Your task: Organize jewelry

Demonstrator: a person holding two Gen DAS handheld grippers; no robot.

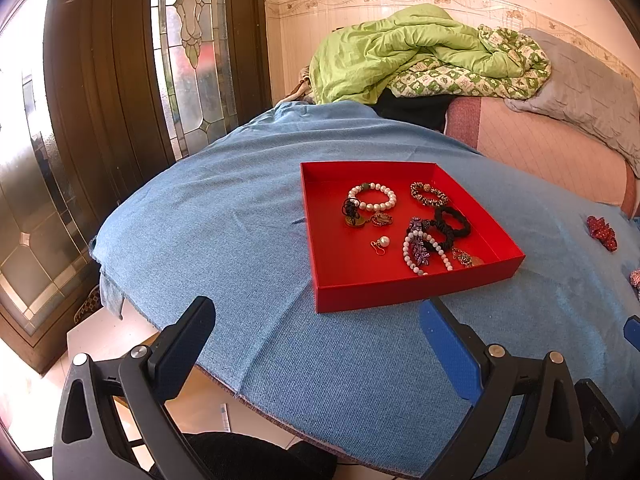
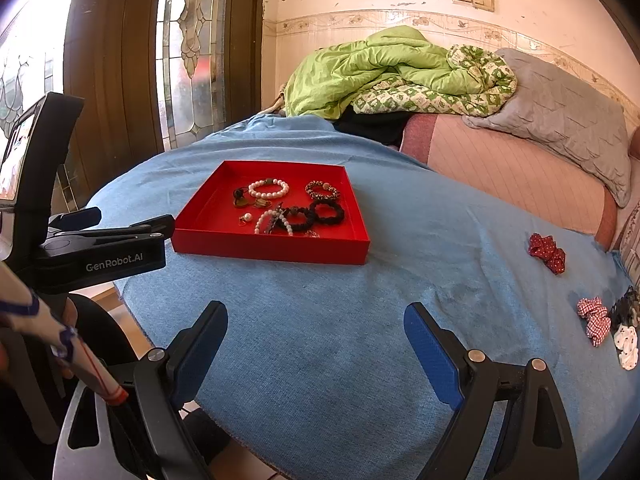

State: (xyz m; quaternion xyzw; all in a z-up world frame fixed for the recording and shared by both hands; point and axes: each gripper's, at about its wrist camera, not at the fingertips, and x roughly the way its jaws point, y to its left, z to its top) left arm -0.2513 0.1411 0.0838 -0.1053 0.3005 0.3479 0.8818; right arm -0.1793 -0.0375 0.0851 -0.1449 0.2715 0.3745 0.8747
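Two grippers hover above the blue cloth, both empty with jaws spread wide. Left gripper: the red tray sits directly ahead of its fingertips, slightly toward its right finger. Inside the tray lie a white bead bracelet, a patterned bracelet, black hair ties, a pearl earring and a pale bead strand. Right gripper: the tray lies ahead and toward its left finger. A red scrunchie rests well to the right of its right finger. A checked scrunchie lies nearer, also to the right, on the cloth outside the tray.
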